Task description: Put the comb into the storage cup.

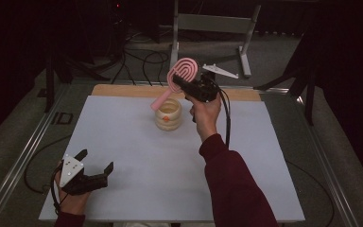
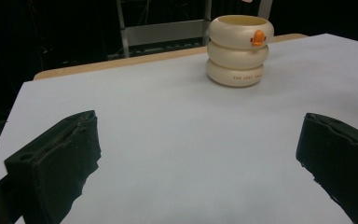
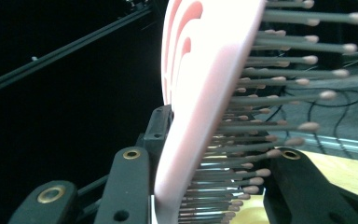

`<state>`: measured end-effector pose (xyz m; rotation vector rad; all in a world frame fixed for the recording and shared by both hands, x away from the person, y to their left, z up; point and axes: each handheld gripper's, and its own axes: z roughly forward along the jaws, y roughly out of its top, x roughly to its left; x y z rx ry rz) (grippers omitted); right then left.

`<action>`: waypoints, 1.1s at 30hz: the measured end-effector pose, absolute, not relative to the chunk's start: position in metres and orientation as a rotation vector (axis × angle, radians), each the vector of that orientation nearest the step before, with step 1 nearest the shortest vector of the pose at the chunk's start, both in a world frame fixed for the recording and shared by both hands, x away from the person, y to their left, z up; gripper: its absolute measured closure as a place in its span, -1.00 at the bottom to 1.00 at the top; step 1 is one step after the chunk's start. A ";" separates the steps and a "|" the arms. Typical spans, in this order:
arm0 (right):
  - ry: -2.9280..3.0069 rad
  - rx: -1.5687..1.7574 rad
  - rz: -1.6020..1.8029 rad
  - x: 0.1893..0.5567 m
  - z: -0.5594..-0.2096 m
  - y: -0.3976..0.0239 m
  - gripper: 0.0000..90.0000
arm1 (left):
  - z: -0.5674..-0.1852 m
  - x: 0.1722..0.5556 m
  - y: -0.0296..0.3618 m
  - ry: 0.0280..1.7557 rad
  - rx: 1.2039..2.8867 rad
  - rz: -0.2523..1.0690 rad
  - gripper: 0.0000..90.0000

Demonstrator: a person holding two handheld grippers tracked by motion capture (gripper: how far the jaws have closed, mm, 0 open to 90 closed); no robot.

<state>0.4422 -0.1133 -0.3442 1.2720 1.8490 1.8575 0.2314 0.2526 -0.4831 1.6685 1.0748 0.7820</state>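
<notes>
The right tool [image 1: 182,86] clenched a pink hairbrush [image 1: 178,78] by its head, handle slanting down into the cream ringed cup [image 1: 168,115], probably lowering or lifting it. The left tool [image 1: 96,166] rested released at the bench's [image 1: 137,156] near corner, well apart, seemingly spare.

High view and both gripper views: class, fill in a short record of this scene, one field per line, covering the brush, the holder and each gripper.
brush: pink hairbrush, held in the air, handle end down over the holder's mouth
brush bristles: point to one side, between the jaws in the right gripper view
holder: cream ringed cup, upright on the white table sheet, orange mark on its side
right gripper: shut on the brush head
left gripper: open, holding nothing, near the table's front left corner
</notes>
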 end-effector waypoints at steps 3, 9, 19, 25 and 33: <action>1.841 1.279 1.852 0.443 -0.345 -0.113 0.42 | -0.483 0.231 0.253 1.075 1.669 0.782 -0.99; 1.825 1.294 1.842 0.445 -0.346 -0.116 0.42 | -0.483 0.232 0.253 1.075 1.669 0.780 -0.99; 1.808 1.305 1.785 0.448 -0.350 -0.119 0.42 | -0.483 0.231 0.252 1.074 1.669 0.781 -0.99; 1.792 1.311 1.759 0.449 -0.351 -0.122 0.42 | -0.483 0.231 0.252 1.074 1.668 0.780 -0.99; 1.773 1.318 1.723 0.450 -0.351 -0.123 0.42 | -0.483 0.231 0.252 1.071 1.670 0.781 -0.99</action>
